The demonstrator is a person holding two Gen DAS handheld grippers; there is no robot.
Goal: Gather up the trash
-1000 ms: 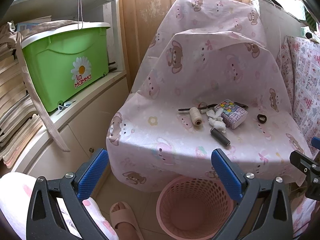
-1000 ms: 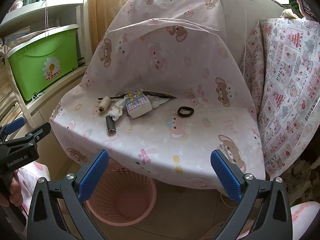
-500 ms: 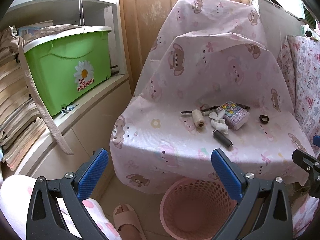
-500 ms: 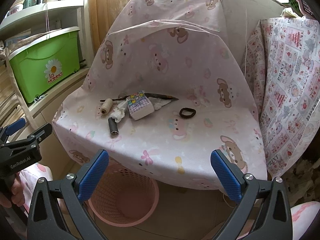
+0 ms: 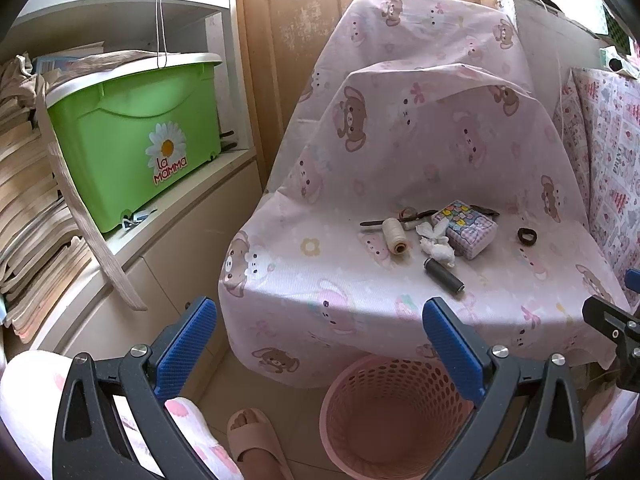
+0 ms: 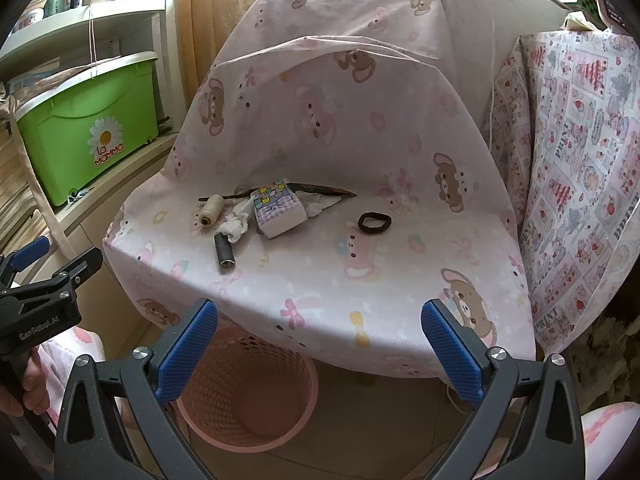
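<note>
On the far left a green storage box [image 5: 136, 136] with a daisy label stands on a white shelf [image 5: 188, 184], beside stacked papers [image 5: 28, 216]. My left gripper [image 5: 318, 350] is held low in front of the covered chair [image 5: 400, 280], its blue-padded fingers spread wide with nothing between them; in the right wrist view its black body shows at the left edge. Below the chair's front edge a pink perforated basket [image 5: 384, 408] stands on the floor, and I see nothing lying in the part of it that shows. A foot in a pink slipper [image 5: 256, 436] rests just left of the basket. On the seat, which is draped in a pink bear-print sheet, the items lie in a loose cluster: a cream spool of thread [image 6: 210, 210] furthest left, a thin dark stick [image 6: 280, 192] running behind it, then crumpled white tissue [image 6: 236, 228] touching a dark cylinder [image 6: 225, 255] that lies nearer the front edge. Just right of the tissue sits a patterned packet of tissues [image 6: 278, 210], resting against it. A black hair tie [image 6: 374, 223] lies apart to the right on bare sheet. My right gripper [image 6: 318, 350] is likewise held short of the seat above the basket, fingers fully apart and holding nothing. On the far right, a second printed fabric [image 6: 580, 168] hangs down beside the chair.
</note>
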